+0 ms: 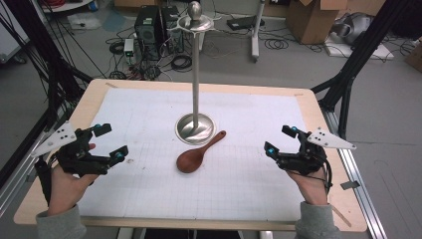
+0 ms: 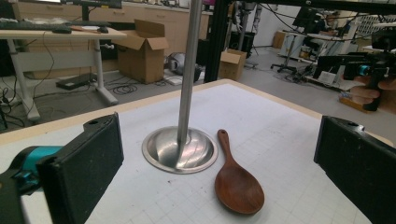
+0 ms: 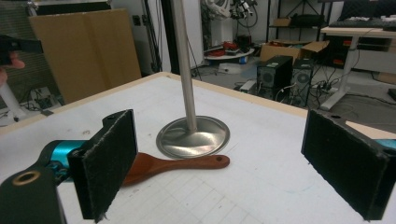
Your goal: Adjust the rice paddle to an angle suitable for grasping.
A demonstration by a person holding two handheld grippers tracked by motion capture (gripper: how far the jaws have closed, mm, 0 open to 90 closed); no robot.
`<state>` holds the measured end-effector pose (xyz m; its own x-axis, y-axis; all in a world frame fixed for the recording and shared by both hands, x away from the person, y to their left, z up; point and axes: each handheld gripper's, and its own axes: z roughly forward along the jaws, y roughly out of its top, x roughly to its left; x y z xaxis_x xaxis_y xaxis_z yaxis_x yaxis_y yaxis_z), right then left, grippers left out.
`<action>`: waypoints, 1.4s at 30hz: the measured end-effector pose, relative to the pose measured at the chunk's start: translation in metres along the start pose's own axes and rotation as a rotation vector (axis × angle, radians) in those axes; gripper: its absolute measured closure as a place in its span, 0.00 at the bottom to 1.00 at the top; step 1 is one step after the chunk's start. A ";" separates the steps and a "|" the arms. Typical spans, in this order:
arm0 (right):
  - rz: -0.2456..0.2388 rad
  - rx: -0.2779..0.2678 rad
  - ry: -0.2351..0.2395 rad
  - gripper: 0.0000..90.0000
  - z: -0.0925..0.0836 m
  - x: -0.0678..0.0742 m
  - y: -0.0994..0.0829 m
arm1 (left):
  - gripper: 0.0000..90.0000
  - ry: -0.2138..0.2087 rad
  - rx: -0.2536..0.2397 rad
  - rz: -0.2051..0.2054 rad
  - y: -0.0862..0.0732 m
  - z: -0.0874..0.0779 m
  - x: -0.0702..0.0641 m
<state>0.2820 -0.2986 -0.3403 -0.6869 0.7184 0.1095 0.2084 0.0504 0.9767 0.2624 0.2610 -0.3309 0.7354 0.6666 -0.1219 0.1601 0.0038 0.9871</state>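
In the high view, a metal stand [image 1: 195, 119] rises at the frame's centre from a white gridded mat [image 1: 249, 164] on the wooden table [image 1: 89, 102]. A wooden spoon [image 1: 198, 154] lies just below its round base, handle angled to the upper right. The left gripper [image 1: 110, 141] sits at lower left and the right gripper [image 1: 278, 140] at lower right, each with jaws spread and holding nothing.

In the left gripper view, the spoon [image 2: 237, 179] lies at centre right, beside the stand [image 2: 183, 133], between wide-apart jaws.

In the right gripper view, the spoon [image 3: 180, 164] lies below the stand's base [image 3: 193, 135], its bowl hidden behind the left jaw.
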 end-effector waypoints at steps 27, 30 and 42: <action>-0.063 0.159 0.020 0.98 0.048 0.017 -0.014 | 0.02 0.006 0.059 -0.009 -0.007 0.005 -0.002; -0.029 0.168 0.079 0.99 0.065 0.012 -0.015 | 0.02 0.005 0.079 -0.005 -0.008 0.006 -0.004; -0.058 0.235 0.197 1.00 0.109 0.020 -0.017 | 0.02 0.026 0.051 -0.020 -0.009 -0.006 0.000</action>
<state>0.3406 -0.2091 -0.3752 -0.8192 0.5627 0.1112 0.3045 0.2623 0.9157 0.2565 0.2656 -0.3388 0.7147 0.6857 -0.1380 0.2086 -0.0206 0.9778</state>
